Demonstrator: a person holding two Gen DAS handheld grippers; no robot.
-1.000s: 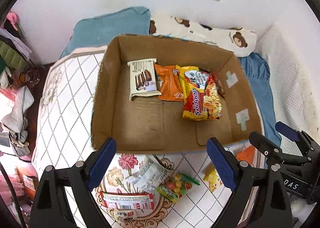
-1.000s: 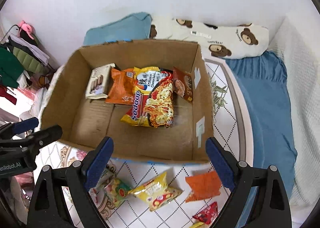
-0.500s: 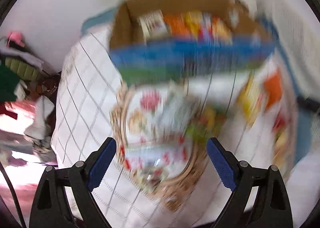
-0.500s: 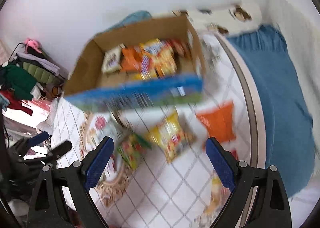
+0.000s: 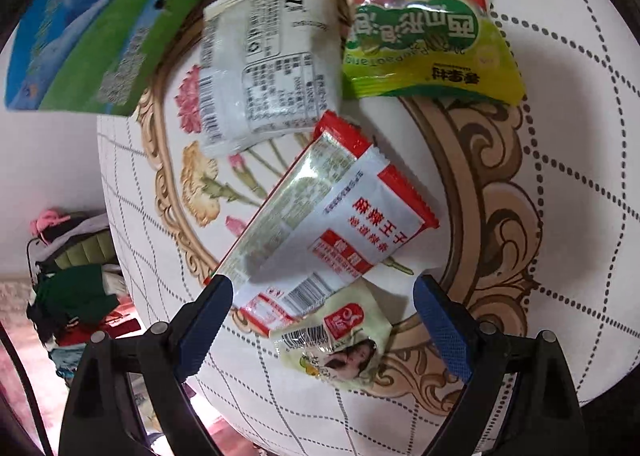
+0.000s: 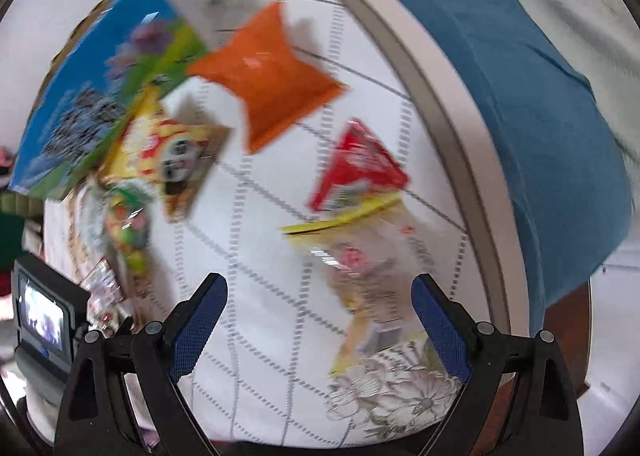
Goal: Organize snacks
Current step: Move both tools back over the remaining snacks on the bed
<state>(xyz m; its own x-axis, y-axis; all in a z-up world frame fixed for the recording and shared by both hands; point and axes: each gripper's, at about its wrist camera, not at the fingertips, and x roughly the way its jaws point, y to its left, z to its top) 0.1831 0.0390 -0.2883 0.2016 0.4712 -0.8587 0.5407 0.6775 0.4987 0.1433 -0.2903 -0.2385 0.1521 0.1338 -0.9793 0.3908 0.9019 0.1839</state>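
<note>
My left gripper [image 5: 320, 320] is open, low over a red and white packet [image 5: 332, 232] and a small pale green packet [image 5: 340, 344] that lies between its fingers. A white packet [image 5: 264, 72] and a green candy bag [image 5: 424, 24] lie beyond. My right gripper [image 6: 316, 324] is open above a clear and yellow packet [image 6: 368, 256]. A red packet [image 6: 360, 168], an orange packet [image 6: 272, 76] and a yellow panda packet [image 6: 176, 156] lie farther off. The box's blue and green side [image 5: 88, 32] shows at upper left; it also shows in the right wrist view [image 6: 92, 96].
The snacks lie on a white patterned table top [image 5: 560, 216]. A blue blanket [image 6: 540, 96] borders the table on the right. The left gripper's body [image 6: 44, 320] shows at lower left in the right wrist view. Clothes [image 5: 72, 280] are piled beyond the table's left edge.
Both grippers have pulled back from the box and dropped down close over the loose packets on the table. Both stay open. The right wrist view is blurred by motion.
</note>
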